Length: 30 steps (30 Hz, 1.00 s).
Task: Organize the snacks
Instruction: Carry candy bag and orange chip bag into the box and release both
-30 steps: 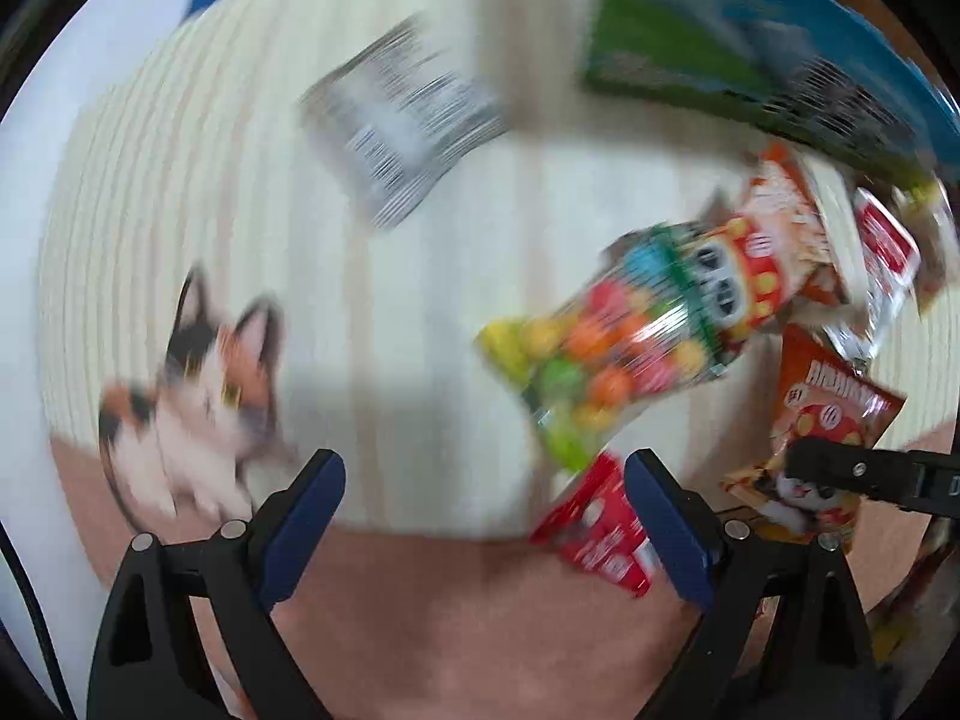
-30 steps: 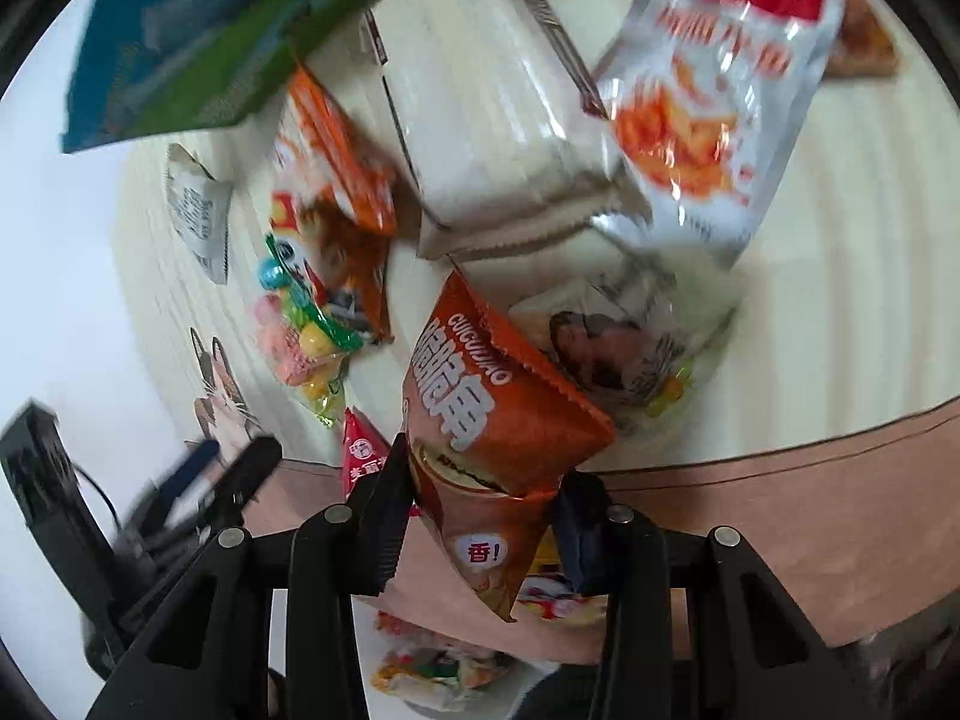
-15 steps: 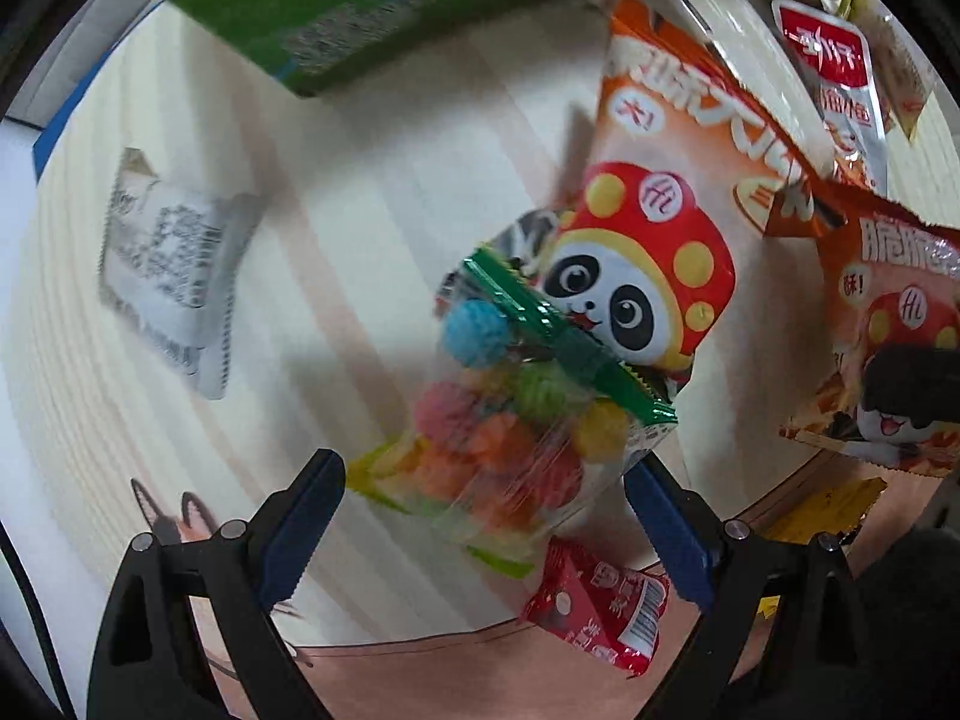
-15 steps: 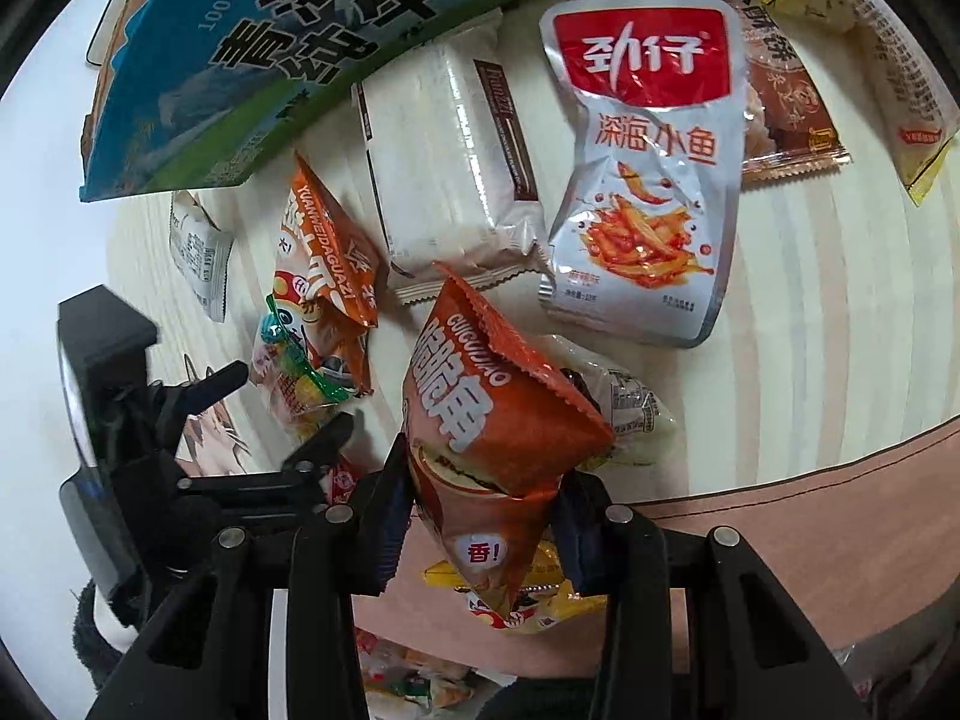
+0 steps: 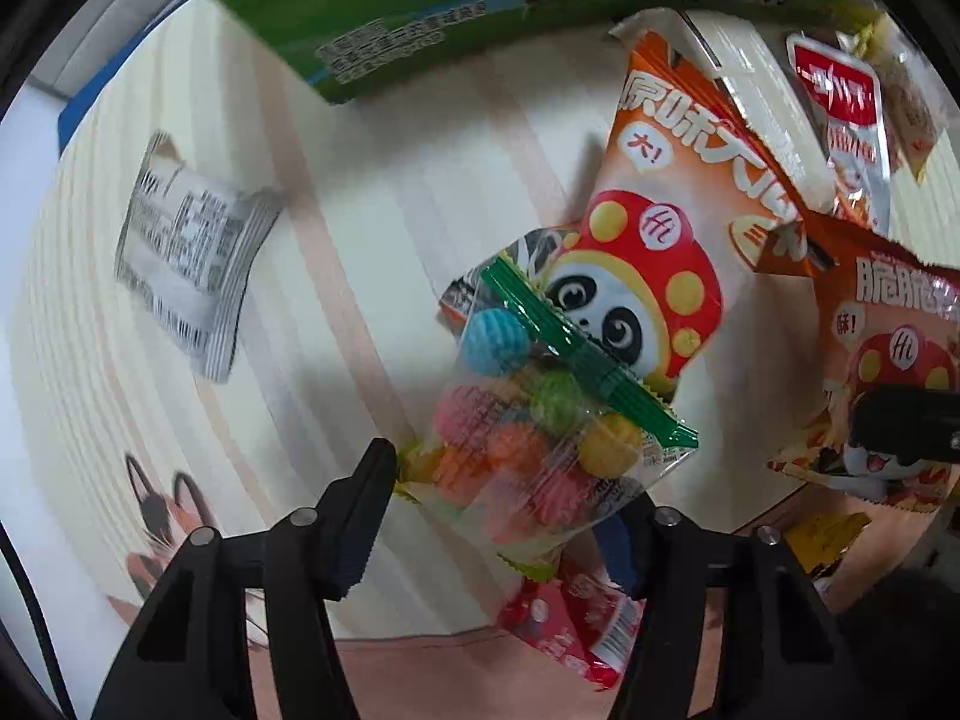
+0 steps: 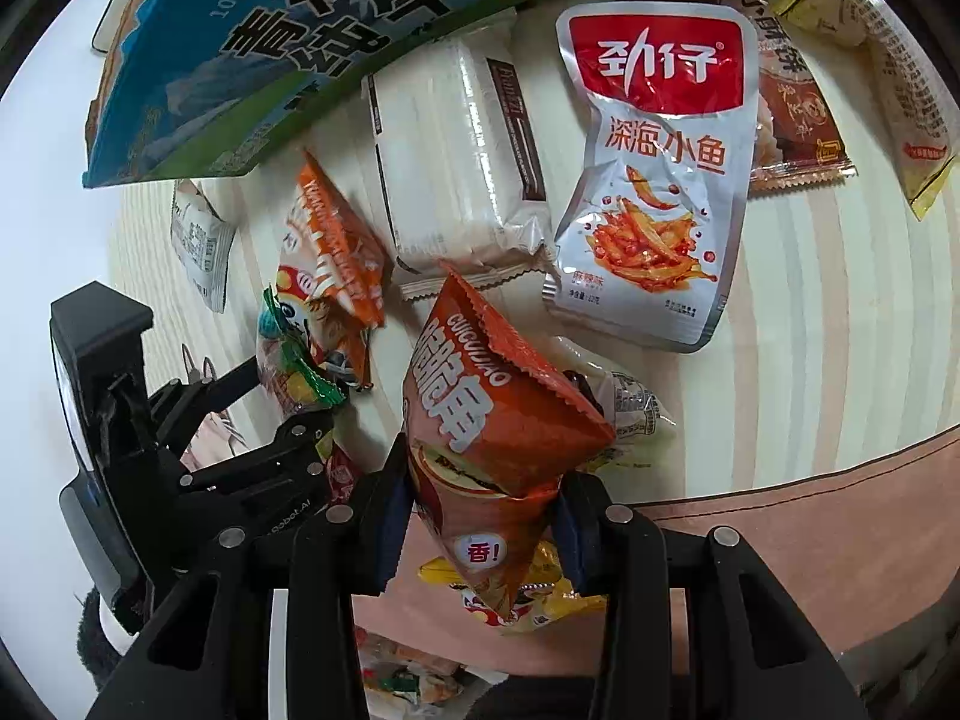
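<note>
My left gripper point(image 5: 504, 516) is shut on a clear bag of coloured candy balls point(image 5: 534, 438) with a green seal, over an orange panda snack bag point(image 5: 666, 228) on the striped mat point(image 5: 390, 228). My right gripper point(image 6: 480, 516) is shut on an orange-brown triangular snack bag point(image 6: 492, 420) and holds it above the mat's near edge. That bag point(image 5: 888, 360) shows at the right of the left wrist view. The left gripper point(image 6: 300, 420) with the candy bag point(image 6: 294, 372) shows at the left of the right wrist view.
A blue-green milk carton box point(image 6: 312, 42) stands at the back. On the mat lie a white wafer pack point(image 6: 456, 150), a silver-red fish snack pouch point(image 6: 660, 180), a brown packet point(image 6: 798, 120), a small white sachet point(image 5: 186, 252) and a red packet point(image 5: 564, 624).
My left gripper has closed its jaws on the candy bag, which it straddled open half a second ago. My right gripper has kept hold of the orange-brown bag and barely moved.
</note>
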Available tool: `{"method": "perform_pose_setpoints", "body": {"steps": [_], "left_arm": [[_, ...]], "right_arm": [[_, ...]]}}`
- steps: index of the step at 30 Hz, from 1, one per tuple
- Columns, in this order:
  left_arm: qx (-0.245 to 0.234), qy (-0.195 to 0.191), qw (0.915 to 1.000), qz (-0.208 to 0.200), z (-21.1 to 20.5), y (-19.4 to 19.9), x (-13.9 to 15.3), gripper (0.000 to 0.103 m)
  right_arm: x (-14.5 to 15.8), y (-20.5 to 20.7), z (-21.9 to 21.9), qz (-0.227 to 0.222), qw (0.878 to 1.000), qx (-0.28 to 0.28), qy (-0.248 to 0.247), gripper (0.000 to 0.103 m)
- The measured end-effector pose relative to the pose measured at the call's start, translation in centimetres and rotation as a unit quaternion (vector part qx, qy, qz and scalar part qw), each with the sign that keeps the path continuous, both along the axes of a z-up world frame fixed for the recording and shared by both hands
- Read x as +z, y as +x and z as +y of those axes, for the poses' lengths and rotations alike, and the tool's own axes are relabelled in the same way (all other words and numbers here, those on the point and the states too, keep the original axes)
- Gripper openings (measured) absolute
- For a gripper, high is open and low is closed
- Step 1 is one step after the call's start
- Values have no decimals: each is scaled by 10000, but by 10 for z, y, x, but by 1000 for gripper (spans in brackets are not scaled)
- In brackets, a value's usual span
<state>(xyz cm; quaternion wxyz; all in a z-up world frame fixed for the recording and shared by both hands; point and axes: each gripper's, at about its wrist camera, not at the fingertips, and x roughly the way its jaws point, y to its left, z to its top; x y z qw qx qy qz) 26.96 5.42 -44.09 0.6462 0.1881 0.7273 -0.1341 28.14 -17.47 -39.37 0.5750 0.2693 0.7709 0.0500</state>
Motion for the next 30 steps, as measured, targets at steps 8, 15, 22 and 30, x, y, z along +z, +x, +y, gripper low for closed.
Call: {"method": "perform_pose_setpoints", "body": {"steps": [8, 15, 22, 30], "left_arm": [[801, -389, 9959, -157, 9, -39, 24, 55], [1335, -912, 9855, -507, 1, -56, 85, 55], [1798, -1534, 9676, -891, -8, -15, 167, 55], [1757, -1261, 9684, -1242, -34, 134, 198, 56]], "right_arm": [[22, -7, -10, -264, 9996, 114, -79, 43], [65, -6, -27, -681, 9975, 198, 1, 42], [143, 23, -58, -1472, 9890, 37, 160, 42], [196, 121, -97, -2320, 9703, -270, -630, 42]]}}
